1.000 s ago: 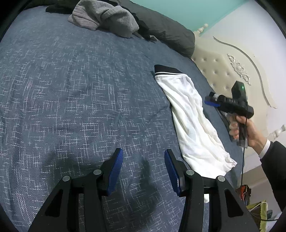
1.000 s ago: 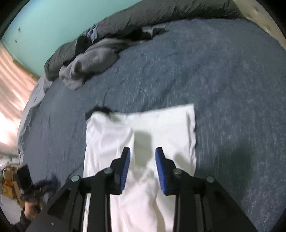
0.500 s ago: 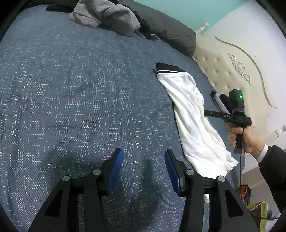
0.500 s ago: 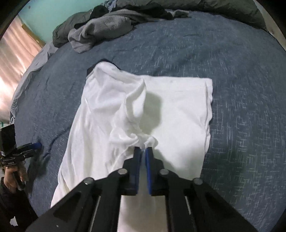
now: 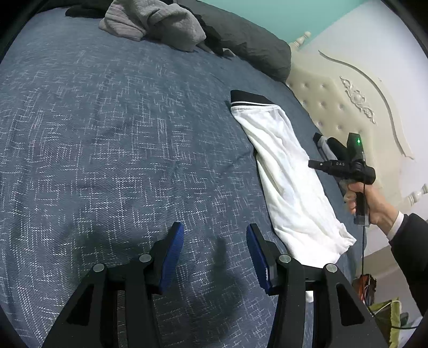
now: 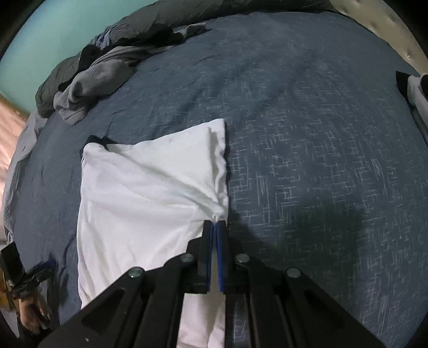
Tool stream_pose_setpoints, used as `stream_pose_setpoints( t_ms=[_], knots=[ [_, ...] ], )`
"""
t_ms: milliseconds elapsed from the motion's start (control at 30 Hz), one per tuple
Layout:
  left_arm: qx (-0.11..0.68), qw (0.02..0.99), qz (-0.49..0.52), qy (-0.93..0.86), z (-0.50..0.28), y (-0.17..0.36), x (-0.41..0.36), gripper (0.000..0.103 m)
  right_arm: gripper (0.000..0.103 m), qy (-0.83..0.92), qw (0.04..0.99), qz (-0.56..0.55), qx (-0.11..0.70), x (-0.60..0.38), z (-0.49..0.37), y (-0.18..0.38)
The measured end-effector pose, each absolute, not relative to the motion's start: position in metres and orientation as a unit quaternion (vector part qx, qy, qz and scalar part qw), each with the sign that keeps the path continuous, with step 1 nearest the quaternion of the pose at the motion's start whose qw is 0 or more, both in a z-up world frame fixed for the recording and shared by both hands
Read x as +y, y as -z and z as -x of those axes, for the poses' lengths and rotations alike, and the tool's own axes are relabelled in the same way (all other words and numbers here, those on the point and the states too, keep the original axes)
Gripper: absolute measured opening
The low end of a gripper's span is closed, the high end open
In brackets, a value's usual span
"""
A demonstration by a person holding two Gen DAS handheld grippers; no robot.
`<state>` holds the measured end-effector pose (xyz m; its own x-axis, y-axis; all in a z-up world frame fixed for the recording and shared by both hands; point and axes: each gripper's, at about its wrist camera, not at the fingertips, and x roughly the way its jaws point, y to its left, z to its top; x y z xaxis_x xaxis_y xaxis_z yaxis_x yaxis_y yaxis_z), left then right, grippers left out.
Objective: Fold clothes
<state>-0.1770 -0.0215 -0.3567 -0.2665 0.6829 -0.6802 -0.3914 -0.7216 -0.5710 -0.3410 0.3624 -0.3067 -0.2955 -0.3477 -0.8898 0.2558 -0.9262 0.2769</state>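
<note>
A white garment (image 5: pixel 289 182) with a black collar band lies lengthwise on the blue bedcover (image 5: pixel 107 133). In the right wrist view the same white garment (image 6: pixel 149 187) is a rough rectangle, and my right gripper (image 6: pixel 215 223) is shut on a gathered pinch of cloth at its right edge. Creases run from that pinch across the fabric. The left wrist view shows the right gripper (image 5: pixel 311 163) in a hand, at the garment's far side. My left gripper (image 5: pixel 215 254) hovers open over bare bedcover, left of the garment's hem, with nothing between its fingers.
A heap of grey clothes (image 5: pixel 149 24) and a dark duvet (image 5: pixel 248 45) lie at the bed's far end. A small black and white item (image 5: pixel 323 146) sits near the cream padded headboard (image 5: pixel 347 107). The bed's edge is just past the garment.
My right gripper shut on a bunch of the white cloth and carried it sideways to the garment's right edge. The left gripper has stayed where it was, still open.
</note>
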Motion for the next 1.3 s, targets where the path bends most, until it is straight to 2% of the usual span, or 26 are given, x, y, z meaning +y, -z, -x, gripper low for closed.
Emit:
stream_pose_setpoints(
  t_ms=[100,367,433,467,500,567,667,767,900,1133,1300],
  knots=[
    [-0.148,0.342,0.5,-0.782,0.178,0.358,-0.024,0.052,0.003,0.802,0.168,-0.573,-0.021,0.358,0.344,0.312],
    [-0.15,0.345,0.496,-0.782,0.177,0.354,-0.024,0.053,0.005,0.791,0.202,-0.573,-0.074,0.377,0.327,0.289],
    [-0.149,0.346,0.496,-0.782,0.175,0.353,-0.022,0.053,0.014,0.779,0.213,-0.586,-0.067,0.378,0.315,0.288],
    [-0.149,0.347,0.496,-0.782,0.175,0.352,-0.022,0.053,0.024,0.774,0.217,-0.592,-0.064,0.378,0.31,0.289],
    [-0.149,0.348,0.495,-0.782,0.174,0.352,-0.021,0.053,0.028,0.769,0.22,-0.598,-0.061,0.379,0.304,0.289],
    [-0.147,0.35,0.493,-0.783,0.173,0.349,-0.019,0.054,0.028,0.762,0.224,-0.604,-0.063,0.381,0.295,0.291],
    [-0.145,0.354,0.49,-0.783,0.171,0.346,-0.017,0.055,0.027,0.757,0.225,-0.612,-0.046,0.377,0.281,0.296],
    [-0.143,0.357,0.49,-0.782,0.17,0.346,-0.016,0.056,0.014,0.751,0.224,-0.619,-0.042,0.374,0.273,0.302],
    [-0.143,0.358,0.49,-0.782,0.169,0.346,-0.016,0.056,0.003,0.758,0.213,-0.616,-0.04,0.376,0.272,0.304],
    [-0.146,0.353,0.492,-0.782,0.171,0.347,-0.016,0.057,0.001,0.777,0.169,-0.606,-0.026,0.381,0.277,0.301],
    [-0.147,0.354,0.489,-0.784,0.171,0.344,-0.017,0.058,0.001,0.778,0.186,-0.599,-0.027,0.378,0.275,0.298]
  ],
)
